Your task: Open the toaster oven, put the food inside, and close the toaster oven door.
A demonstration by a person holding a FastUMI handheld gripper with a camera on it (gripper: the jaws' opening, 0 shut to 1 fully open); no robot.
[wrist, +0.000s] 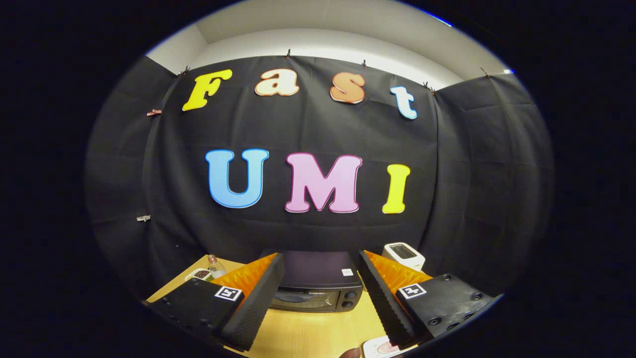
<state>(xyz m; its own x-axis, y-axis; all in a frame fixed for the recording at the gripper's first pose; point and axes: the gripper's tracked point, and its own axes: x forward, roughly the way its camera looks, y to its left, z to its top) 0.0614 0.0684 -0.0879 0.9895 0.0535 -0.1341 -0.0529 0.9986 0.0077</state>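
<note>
Fingers of the gripper (320,298) stand spread wide with nothing between them, so the tongs are released and grasp nothing. Beyond the tips, at twelve o'clock from the gap, the oven (318,284) sits on the table (308,333) against the booth wall, its door apparently shut, its knobs (350,298) toward the right of its front. At about one o'clock, past the right finger, stands a white toaster (403,254). At ten o'clock, behind the left finger, a bottle (214,266) and a small dish (199,274) sit close together. Near six o'clock, just beside the right finger's base, a plate with pinkish food (381,347) peeks out, partly hidden. The door is probably the first job; the risk is that the fingers slip off the handle, or that a hard pull drags the light oven forward across the table.
</note>
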